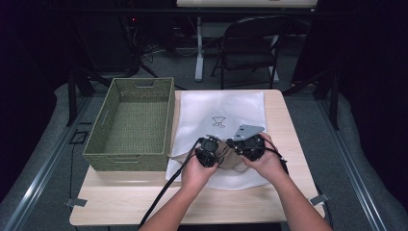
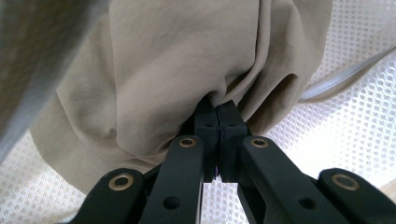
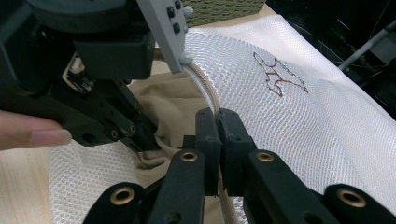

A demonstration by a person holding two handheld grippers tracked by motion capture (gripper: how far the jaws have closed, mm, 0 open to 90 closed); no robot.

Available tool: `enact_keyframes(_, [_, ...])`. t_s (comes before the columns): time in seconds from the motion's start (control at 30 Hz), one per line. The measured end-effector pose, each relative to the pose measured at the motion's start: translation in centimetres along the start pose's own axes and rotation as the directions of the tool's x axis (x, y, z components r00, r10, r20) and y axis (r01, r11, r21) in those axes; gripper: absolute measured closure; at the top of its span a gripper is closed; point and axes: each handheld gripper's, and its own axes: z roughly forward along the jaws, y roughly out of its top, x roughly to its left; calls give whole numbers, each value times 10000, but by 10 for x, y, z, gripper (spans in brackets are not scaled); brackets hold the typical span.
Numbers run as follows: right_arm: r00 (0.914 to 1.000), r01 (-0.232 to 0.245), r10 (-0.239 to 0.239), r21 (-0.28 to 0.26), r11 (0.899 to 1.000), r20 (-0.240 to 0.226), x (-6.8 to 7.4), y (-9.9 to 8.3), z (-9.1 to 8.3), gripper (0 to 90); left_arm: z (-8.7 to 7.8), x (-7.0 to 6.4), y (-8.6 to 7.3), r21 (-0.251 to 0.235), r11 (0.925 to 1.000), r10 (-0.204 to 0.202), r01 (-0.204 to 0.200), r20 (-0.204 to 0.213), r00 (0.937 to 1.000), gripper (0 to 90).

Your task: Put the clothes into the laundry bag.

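**Both grippers clamped at the mouth of the mesh bag; basket stands empty**

A white mesh laundry bag (image 1: 219,115) lies flat on the wooden table (image 1: 288,192), with a small dark emblem (image 1: 219,122) on its upper face. At the near end of the bag sits a bunched beige cloth (image 2: 154,74), lying on the mesh, part of it tucked beneath the bag's edge. How far it lies inside the bag cannot be told.

The left gripper (image 2: 216,112) has its jaws pressed together on a gathered fold of the beige cloth. In the high view it sits at the bag's near end (image 1: 208,150), held in the person's left hand (image 1: 195,172).

The right gripper (image 3: 217,116) has its jaws closed on the bag's beige-corded rim (image 3: 205,91), just beside the cloth. In the high view it stands close to the right of the left gripper (image 1: 248,146), held in the right hand (image 1: 267,163).

A green woven basket (image 1: 132,122) stands on the table, touching the bag's left side. Its interior holds nothing.

A folding chair (image 1: 250,45) stands on the floor beyond the table.
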Motion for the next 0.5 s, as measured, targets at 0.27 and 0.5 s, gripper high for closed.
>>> enact_keyframes(0.27, [10000,-37,37,9,10000,0,0,-1,1,875,4,-1,6,-4,10000,-93,93,25,10000,889])
enact_keyframes(0.5, [10000,-73,73,31,10000,0,-1,-1,1,875,2,-1,5,44,10000,-78,78,47,10000,881])
